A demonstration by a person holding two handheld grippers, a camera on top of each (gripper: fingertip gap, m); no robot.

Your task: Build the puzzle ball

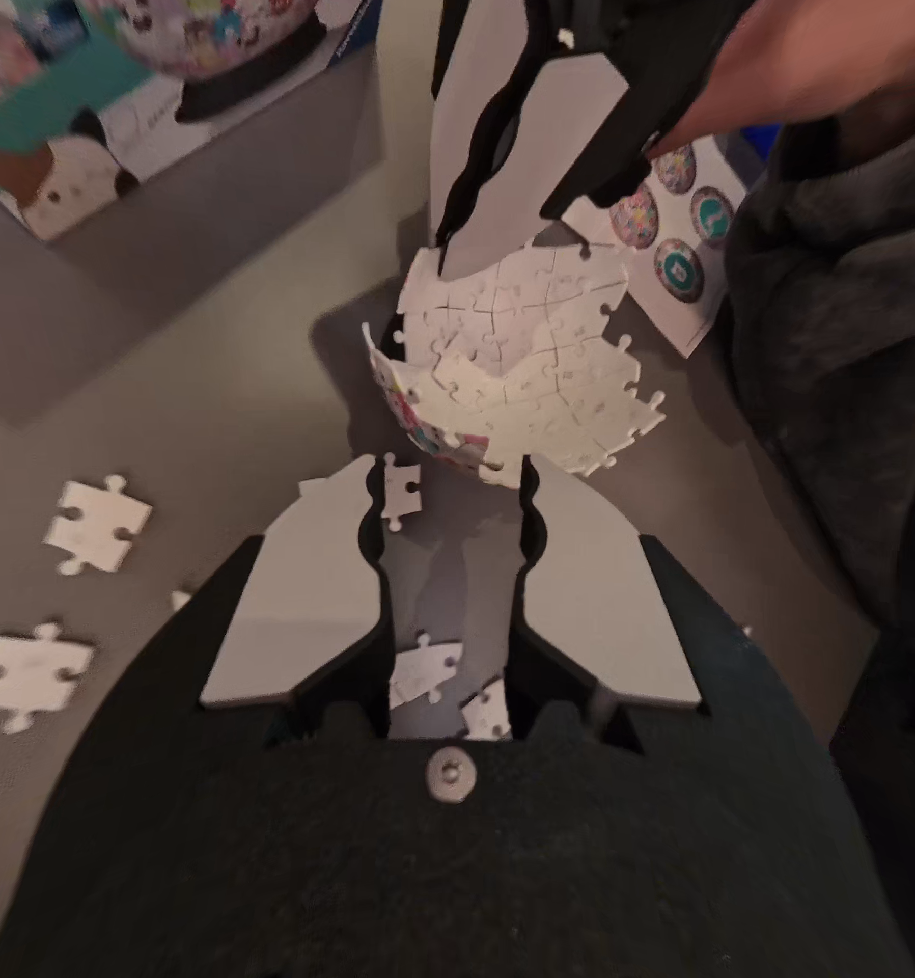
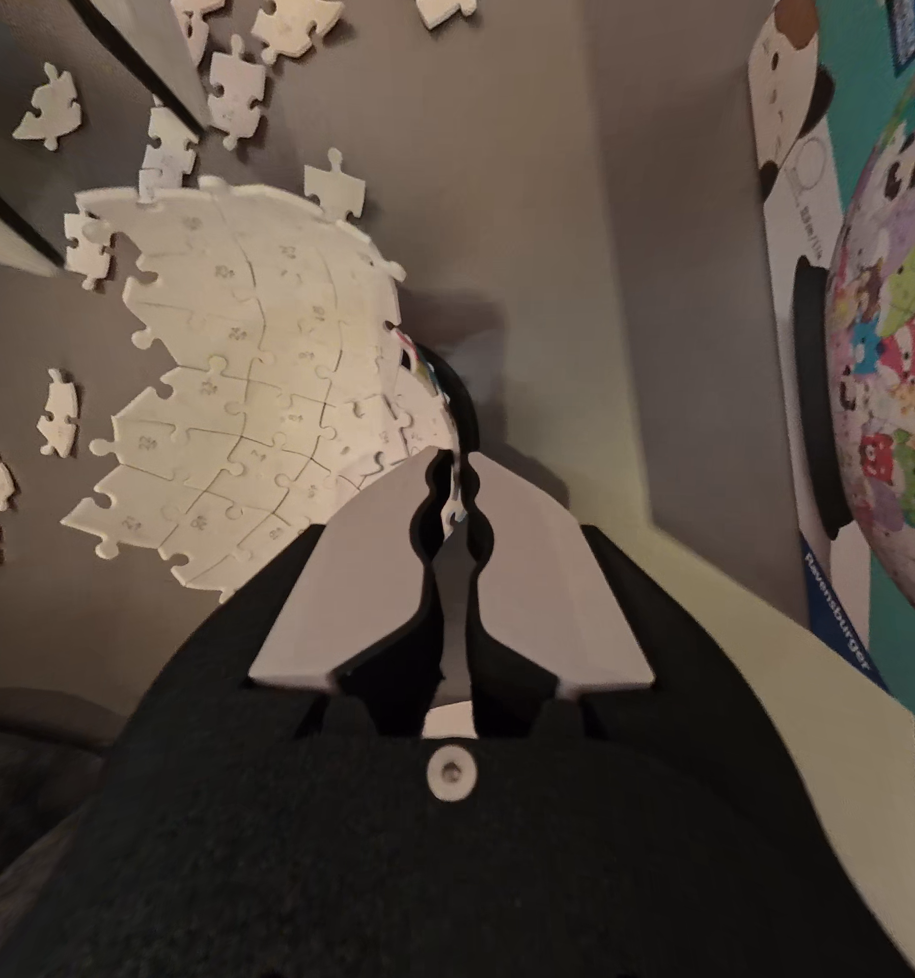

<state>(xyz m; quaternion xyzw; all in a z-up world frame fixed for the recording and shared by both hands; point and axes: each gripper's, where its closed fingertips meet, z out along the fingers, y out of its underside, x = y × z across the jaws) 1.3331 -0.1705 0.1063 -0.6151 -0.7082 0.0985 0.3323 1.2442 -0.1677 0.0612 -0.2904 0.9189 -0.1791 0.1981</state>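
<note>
The part-built puzzle ball (image 1: 524, 370) is a curved white shell of joined pieces, inner side up, with a colourful outer face at its lower edge. It also shows in the right wrist view (image 2: 222, 381). My right gripper (image 2: 452, 460) is shut on the shell's rim, and it reaches down from the top of the left wrist view (image 1: 439, 259). My left gripper (image 1: 450, 471) is open just in front of the shell. A single white piece (image 1: 399, 489) sits beside its left fingertip; I cannot tell whether they touch.
The puzzle box (image 1: 74, 148) stands at the back left and also shows in the right wrist view (image 2: 841, 370). Loose white pieces (image 1: 98, 524) lie on the grey table, several more beyond the shell (image 2: 233, 90). A picture sheet (image 1: 677, 238), a black ring (image 2: 463, 413) and dark fabric (image 1: 841, 397) are nearby. Spacing between my two grippers at the tips: around 10 cm. The single white piece (image 1: 399, 489) is about 6 cm from my left fingertips.
</note>
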